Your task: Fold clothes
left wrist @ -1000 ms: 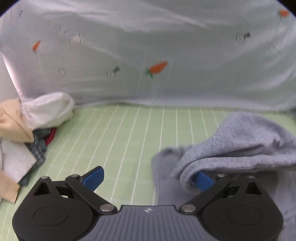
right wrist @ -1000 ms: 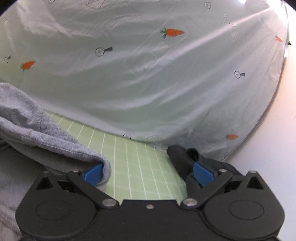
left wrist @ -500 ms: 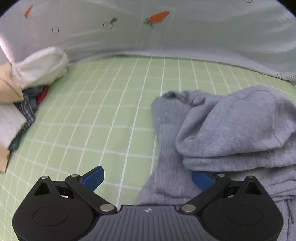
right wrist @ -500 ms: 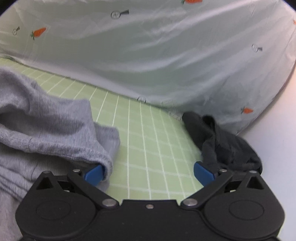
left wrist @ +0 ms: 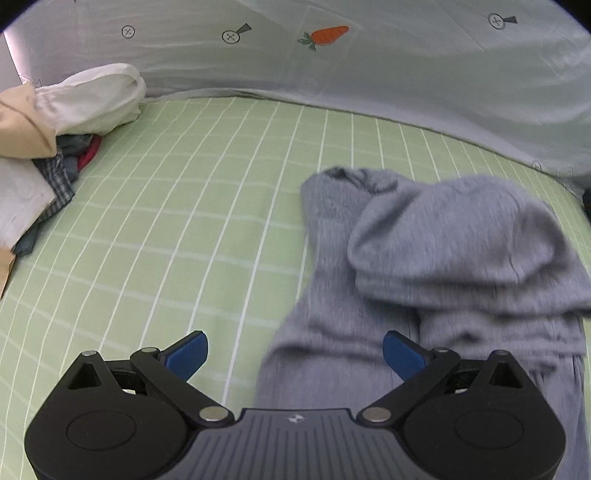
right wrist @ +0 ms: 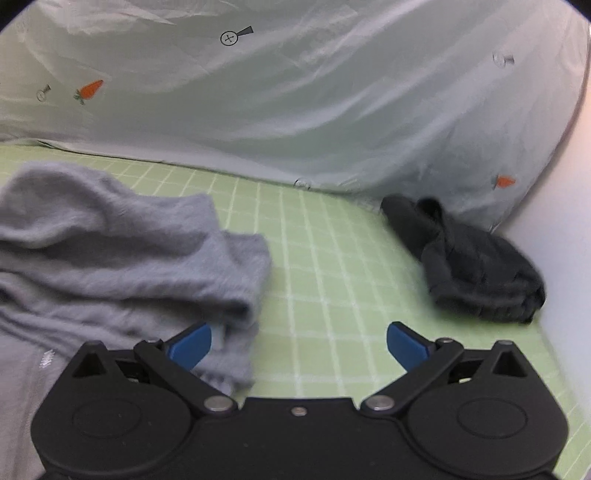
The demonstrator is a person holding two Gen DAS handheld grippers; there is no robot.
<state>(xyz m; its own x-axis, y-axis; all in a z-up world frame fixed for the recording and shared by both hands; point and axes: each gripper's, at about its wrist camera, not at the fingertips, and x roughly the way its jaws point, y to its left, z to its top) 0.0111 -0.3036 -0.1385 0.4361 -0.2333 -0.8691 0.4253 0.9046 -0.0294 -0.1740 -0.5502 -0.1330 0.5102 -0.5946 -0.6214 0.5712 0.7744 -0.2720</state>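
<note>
Hovering w/ both tongs released, L gripper (left wrist: 293,354) & R gripper (right wrist: 299,343): you're flattening the sweats (left wrist: 424,258) fold next, edges even.

text: none legible | gripper body (left wrist: 295,419): small emblem only

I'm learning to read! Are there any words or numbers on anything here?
No readable words or numbers anywhere.
Sheet: only pictures, an orange carrot and a circle with an x and a handle.
Left claw: a tiny white logo mark on its body, not letters.
Grey garment: a pale patch, too blurred to read.
</note>
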